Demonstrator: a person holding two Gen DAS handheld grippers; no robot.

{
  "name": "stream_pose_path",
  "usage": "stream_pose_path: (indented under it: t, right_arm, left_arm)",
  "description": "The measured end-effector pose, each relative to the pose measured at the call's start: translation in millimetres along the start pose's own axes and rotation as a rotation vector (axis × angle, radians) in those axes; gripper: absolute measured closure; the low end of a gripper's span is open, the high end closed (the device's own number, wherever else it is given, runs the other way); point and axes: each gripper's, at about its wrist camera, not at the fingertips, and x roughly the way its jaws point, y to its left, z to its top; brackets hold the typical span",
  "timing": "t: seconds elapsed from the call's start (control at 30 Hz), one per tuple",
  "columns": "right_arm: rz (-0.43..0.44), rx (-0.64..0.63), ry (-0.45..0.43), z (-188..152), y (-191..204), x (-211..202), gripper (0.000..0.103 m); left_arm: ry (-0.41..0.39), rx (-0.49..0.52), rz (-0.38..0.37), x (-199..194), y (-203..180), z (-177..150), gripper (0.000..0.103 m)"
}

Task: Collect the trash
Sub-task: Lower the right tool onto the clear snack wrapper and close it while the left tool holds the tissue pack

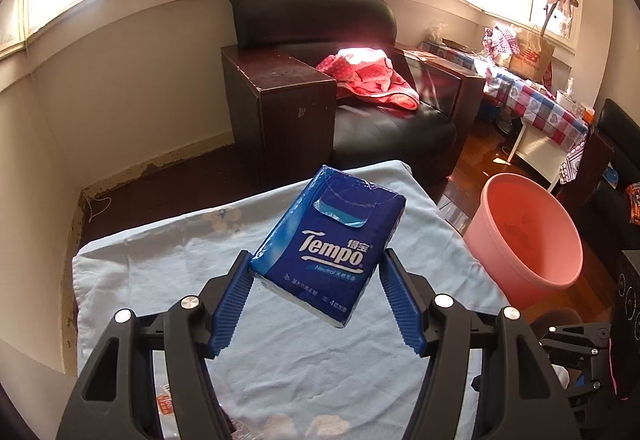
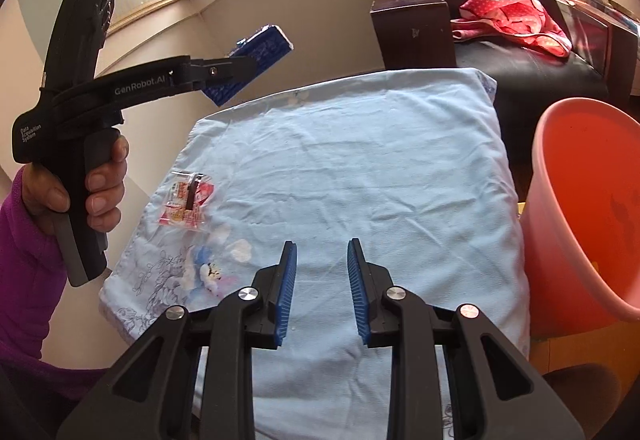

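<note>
Over cloth (image 1: 280,360), left hand-held gripper (image 1: 316,272) clamps tissue pack (image 1: 328,240).

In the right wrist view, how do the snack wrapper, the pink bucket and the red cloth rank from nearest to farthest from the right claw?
From the right claw:
1. Snack wrapper, on the sheet, to the left.
2. Pink bucket, right, beside the sheet; nearly as close.
3. Red cloth, on the armchair, far back.

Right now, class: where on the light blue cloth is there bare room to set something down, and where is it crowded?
The light blue cloth is bare from its middle to the edge beside the pink bucket. Its left side is crowded by the clear wrapper. The left gripper holds the tissue pack above it.
</note>
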Motion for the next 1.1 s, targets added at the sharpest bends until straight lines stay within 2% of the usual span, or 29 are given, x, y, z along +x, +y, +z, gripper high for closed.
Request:
stream_pose_path:
  t: [0.13, 0.57, 0.7, 0.97, 1.1]
  right_arm:
    - [0.042, -0.037, 0.016, -2, 21, 6, 0.076]
    - [0.158, -0.097, 0.098, 12, 81, 49, 0.076]
    - [0.175, -0.127, 0.109, 16, 98, 62, 0.065]
    - [0.19, -0.184, 0.132, 30, 127, 90, 0.064]
    - [0.216, -0.151, 0.141, 43, 131, 105, 0.064]
  left_arm:
    - [-0.033, -0.017, 0.065, -28, 23, -13, 0.039]
    - [-0.063, -0.148, 0.169, -82, 106, -62, 0.039]
    - [-0.061, -0.188, 0.178, -90, 124, -78, 0.039]
    - [-0.057, -0.261, 0.174, -96, 141, -101, 0.039]
    - [-0.062, -0.289, 0.173, -100, 148, -107, 0.039]
